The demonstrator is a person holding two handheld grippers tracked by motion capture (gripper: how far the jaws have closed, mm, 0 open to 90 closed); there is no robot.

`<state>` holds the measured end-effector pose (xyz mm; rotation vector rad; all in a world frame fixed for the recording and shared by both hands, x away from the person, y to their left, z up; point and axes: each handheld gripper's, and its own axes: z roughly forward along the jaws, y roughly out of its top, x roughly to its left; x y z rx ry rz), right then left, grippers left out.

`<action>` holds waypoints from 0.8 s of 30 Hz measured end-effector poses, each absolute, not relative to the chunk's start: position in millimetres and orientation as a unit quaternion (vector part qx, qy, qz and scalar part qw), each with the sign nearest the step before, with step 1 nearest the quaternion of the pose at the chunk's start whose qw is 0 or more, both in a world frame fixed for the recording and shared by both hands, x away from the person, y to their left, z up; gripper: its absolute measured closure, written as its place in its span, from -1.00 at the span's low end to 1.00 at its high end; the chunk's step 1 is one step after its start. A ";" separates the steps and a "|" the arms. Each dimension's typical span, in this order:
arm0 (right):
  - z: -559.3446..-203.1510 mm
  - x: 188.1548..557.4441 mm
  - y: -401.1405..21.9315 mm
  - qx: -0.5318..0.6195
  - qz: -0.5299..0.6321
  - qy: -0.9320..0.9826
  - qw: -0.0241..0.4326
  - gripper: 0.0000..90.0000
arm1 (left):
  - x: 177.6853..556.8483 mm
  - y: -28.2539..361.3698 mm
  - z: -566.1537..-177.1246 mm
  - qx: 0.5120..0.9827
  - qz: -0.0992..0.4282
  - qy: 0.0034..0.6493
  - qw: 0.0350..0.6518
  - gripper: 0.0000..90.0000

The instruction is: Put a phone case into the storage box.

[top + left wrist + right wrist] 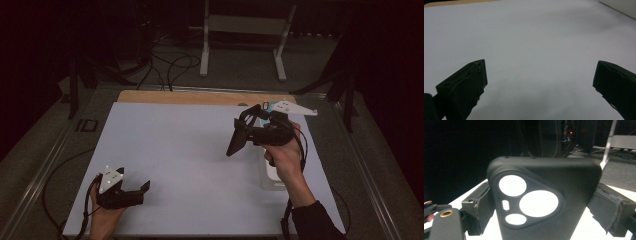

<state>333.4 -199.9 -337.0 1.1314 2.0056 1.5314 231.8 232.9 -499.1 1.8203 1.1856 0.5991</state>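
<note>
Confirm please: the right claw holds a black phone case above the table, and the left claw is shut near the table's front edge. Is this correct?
Not quite. The left claw is open, not shut: the left gripper view shows its jaws wide apart over the bare white table. The right claw does hold the black phone case.

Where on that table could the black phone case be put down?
The white mat lies bare between the left gripper and the phone case in the right gripper. Tighter at the right edge, around the white box.
</note>
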 end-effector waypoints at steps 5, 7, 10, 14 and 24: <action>-331.7 342.0 -211.3 0.417 0.535 0.706 0.203 -0.69 | 231.9 233.5 -498.8 0.729 0.241 0.477 0.427 -1.00; -330.6 345.2 -214.5 0.421 0.532 0.704 0.208 -0.69 | 231.4 233.9 -498.6 0.727 0.244 0.479 0.428 -1.00; -329.9 350.7 -218.9 0.430 0.527 0.701 0.214 -0.69 | 231.3 234.4 -498.6 0.724 0.245 0.480 0.430 -1.00; -329.9 356.7 -223.9 0.439 0.523 0.696 0.221 -0.69 | 231.5 234.0 -499.3 0.725 0.244 0.481 0.429 -1.00; -330.0 371.6 -233.4 0.463 0.505 0.687 0.241 -0.69 | 231.7 232.9 -499.8 0.728 0.245 0.478 0.426 -1.00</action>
